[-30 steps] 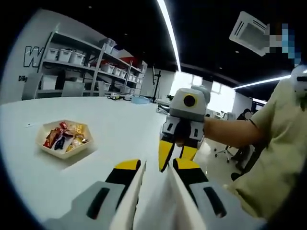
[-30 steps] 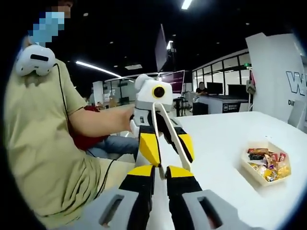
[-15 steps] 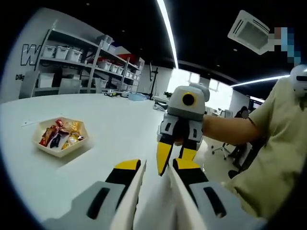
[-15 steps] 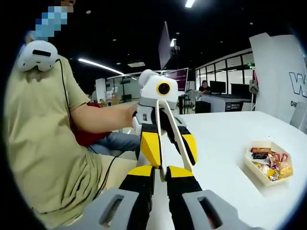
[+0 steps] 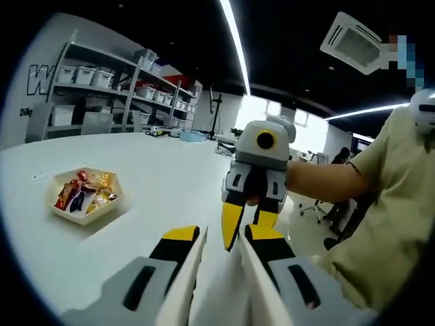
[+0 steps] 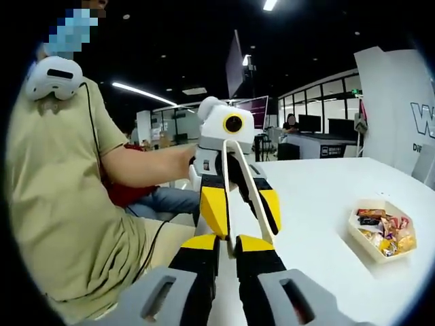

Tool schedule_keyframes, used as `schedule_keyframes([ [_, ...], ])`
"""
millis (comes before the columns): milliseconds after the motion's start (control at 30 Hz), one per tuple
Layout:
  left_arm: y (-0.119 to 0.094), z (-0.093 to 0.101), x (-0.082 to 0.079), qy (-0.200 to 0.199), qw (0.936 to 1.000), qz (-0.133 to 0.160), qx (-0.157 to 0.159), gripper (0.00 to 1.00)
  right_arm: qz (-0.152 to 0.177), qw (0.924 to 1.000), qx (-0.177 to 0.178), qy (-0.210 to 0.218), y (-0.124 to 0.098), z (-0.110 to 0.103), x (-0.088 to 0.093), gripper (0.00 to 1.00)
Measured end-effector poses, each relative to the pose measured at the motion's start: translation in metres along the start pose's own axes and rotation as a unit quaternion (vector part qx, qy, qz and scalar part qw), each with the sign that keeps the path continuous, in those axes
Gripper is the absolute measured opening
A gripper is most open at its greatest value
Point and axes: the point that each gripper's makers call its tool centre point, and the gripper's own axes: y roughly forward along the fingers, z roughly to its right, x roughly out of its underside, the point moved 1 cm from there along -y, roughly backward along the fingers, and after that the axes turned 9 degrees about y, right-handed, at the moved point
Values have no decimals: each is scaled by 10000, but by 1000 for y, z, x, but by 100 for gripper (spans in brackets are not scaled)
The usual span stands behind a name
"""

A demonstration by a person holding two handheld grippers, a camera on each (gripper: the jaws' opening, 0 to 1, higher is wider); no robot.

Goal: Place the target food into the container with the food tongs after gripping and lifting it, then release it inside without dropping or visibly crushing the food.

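Currently: Tongs Held Aloft, Food Tray Untouched

Left gripper (image 5: 219, 239) is clamped on white food tongs (image 6: 246, 193), their long arms running forward along its jaws. Right gripper (image 6: 227, 246) faces it tip to tip; its jaws stand nearly together, holding nothing visible. The tray (image 5: 83, 198) of wrapped snacks (image 6: 382, 224) sits on the white table (image 5: 170, 183), well apart to the left gripper's left. Open-plan room, shelving (image 5: 109, 95), ceiling strip lights.

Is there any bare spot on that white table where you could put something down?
Plenty. The white table is bare all round the tray of wrapped snacks, between the tray and the shelving and between it and the grippers. It is crowded by the person, where the left gripper and right gripper meet.
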Motion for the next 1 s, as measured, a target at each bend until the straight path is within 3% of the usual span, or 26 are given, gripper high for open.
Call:
schedule_keyframes([
  [133,1,2,-1,294,9996,41,36,25,-19,10000,-13,-6,-1,-1,1,4],
  [300,2,1,-2,382,9992,71,49,25,-24,10000,-5,-90,-2,-1,2,3],
  [500,3,3,0,400,9991,57,96,25,-68,9998,-30,-167,-3,-2,4,2],
  [700,3,4,1,174,9997,59,155,26,-67,9994,-65,-348,-3,-5,6,1],
  [833,4,6,-1,56,9995,194,234,25,-48,9993,-37,-380,-4,-4,5,0],
  [1000,4,8,-1,174,9993,194,256,25,-26,9994,-64,-337,-6,-5,6,0],
])
